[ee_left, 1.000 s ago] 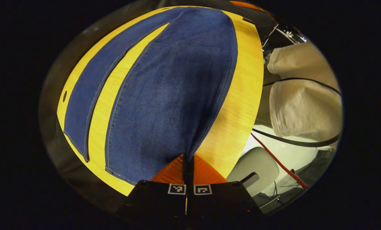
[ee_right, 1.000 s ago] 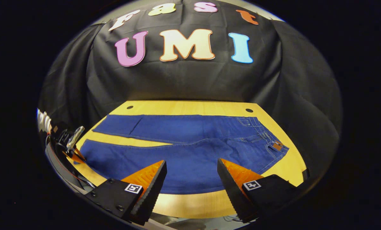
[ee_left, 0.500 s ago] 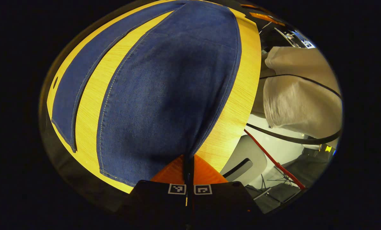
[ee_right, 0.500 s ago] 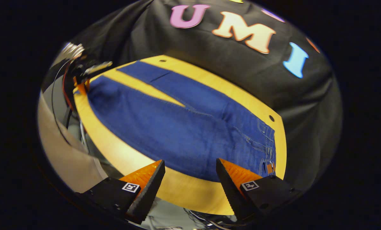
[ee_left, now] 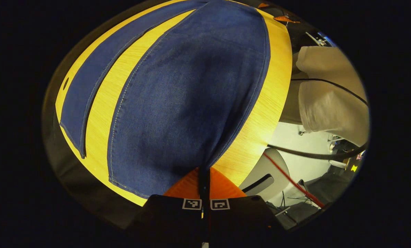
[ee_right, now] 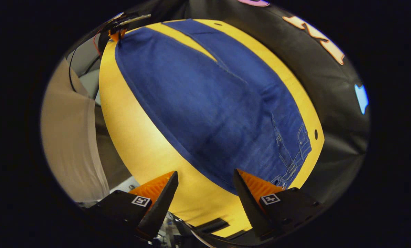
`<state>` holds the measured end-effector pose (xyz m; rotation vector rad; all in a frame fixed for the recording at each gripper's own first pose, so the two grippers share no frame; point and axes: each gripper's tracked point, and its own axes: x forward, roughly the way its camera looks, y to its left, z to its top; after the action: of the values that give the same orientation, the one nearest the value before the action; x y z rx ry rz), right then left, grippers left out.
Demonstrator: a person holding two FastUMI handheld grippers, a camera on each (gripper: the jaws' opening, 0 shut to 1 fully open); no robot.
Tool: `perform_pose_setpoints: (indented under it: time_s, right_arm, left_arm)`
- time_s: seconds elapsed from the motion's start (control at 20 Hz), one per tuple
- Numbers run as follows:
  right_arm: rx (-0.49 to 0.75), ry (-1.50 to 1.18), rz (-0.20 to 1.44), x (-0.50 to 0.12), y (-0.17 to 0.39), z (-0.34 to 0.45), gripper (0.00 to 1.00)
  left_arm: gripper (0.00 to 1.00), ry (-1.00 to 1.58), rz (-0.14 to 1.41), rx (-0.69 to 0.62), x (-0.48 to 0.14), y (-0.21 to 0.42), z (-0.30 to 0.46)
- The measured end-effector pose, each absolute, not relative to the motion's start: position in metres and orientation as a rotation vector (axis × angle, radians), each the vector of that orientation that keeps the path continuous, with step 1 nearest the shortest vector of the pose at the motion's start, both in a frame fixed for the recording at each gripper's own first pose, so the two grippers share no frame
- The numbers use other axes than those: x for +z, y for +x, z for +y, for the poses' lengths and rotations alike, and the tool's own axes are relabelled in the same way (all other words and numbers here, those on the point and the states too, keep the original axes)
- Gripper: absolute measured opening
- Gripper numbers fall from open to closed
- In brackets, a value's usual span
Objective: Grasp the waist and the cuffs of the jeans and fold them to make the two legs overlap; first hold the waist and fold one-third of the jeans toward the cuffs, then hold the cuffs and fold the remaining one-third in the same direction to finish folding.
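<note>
Left gripper (ee_left: 204, 172) pinching jeans (ee_left: 188, 89) cuff at table (ee_left: 257, 120) corner. Right gripper (ee_right: 205, 193) hovering agape over table edge near waist. No legible writing on denim.

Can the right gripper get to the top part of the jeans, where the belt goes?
Probably yes: the right gripper is open, near the waist, with only bare table between.

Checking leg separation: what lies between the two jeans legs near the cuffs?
Bare table separates the jeans legs, in the left gripper view.
</note>
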<state>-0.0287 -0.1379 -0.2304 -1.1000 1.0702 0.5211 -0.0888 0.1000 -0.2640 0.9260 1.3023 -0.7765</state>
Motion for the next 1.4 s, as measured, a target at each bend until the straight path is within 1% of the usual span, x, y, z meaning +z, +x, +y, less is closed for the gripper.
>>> perform_pose_setpoints:
  time_s: [0.25, 0.4, 0.55, 0.6, 0.7, 0.8, 0.85, 0.9, 1.05, 1.1, 1.15, 1.2, 1.25, 1.3, 1.35, 1.4]
  right_arm:
    - [0.533, -1.192, 1.153, -0.239, -0.006, -0.201, 1.00]
    - [0.534, -1.182, 1.184, -0.246, 0.006, -0.215, 1.00]
    - [0.584, -1.166, 1.240, -0.257, 0.008, -0.218, 0.99]
    - [0.596, -1.160, 1.255, -0.256, 0.007, -0.218, 0.95]
    - [0.619, -1.123, 1.297, -0.260, 0.005, -0.218, 0.92]
    - [0.630, -1.094, 1.342, -0.260, 0.002, -0.215, 0.92]
    - [0.633, -1.100, 1.342, -0.261, 0.004, -0.215, 0.83]
    - [0.630, -1.102, 1.345, -0.260, 0.003, -0.216, 0.91]
    - [0.622, -1.077, 1.335, -0.262, 0.002, -0.218, 0.91]
    - [0.613, -1.057, 1.335, -0.261, 0.001, -0.217, 0.82]
    - [0.618, -1.052, 1.327, -0.262, 0.001, -0.216, 0.80]
    - [0.617, -1.051, 1.329, -0.261, 0.001, -0.214, 0.73]
    - [0.617, -1.047, 1.323, -0.260, -0.001, -0.210, 0.71]
    - [0.616, -1.052, 1.317, -0.255, -0.004, -0.204, 0.61]
    - [0.610, -1.051, 1.313, -0.255, -0.004, -0.201, 0.57]
    - [0.606, -1.052, 1.306, -0.258, -0.007, -0.201, 0.49]
  left_arm:
    - [0.00, 0.884, 1.340, -0.690, -0.265, -0.088, 0.099]
    - [0.00, 0.893, 1.346, -0.657, -0.265, -0.087, 0.098]
    - [0.00, 0.903, 1.352, -0.629, -0.266, -0.087, 0.098]
    - [0.00, 0.901, 1.357, -0.621, -0.266, -0.086, 0.098]
    - [0.00, 0.894, 1.366, -0.614, -0.266, -0.086, 0.098]
    - [0.00, 0.874, 1.376, -0.606, -0.266, -0.085, 0.098]
    - [0.00, 0.864, 1.380, -0.601, -0.266, -0.085, 0.097]
    - [0.00, 0.852, 1.382, -0.596, -0.267, -0.085, 0.097]
    - [0.00, 0.835, 1.377, -0.586, -0.267, -0.084, 0.096]
    - [0.00, 0.831, 1.371, -0.583, -0.266, -0.084, 0.096]
    - [0.00, 0.823, 1.364, -0.579, -0.267, -0.084, 0.096]
    - [0.00, 0.818, 1.357, -0.577, -0.267, -0.084, 0.096]
    - [0.00, 0.817, 1.351, -0.577, -0.267, -0.083, 0.096]
    - [0.00, 0.820, 1.348, -0.578, -0.267, -0.083, 0.096]
    - [0.00, 0.822, 1.347, -0.579, -0.267, -0.083, 0.096]
    - [0.00, 0.823, 1.346, -0.581, -0.267, -0.083, 0.096]
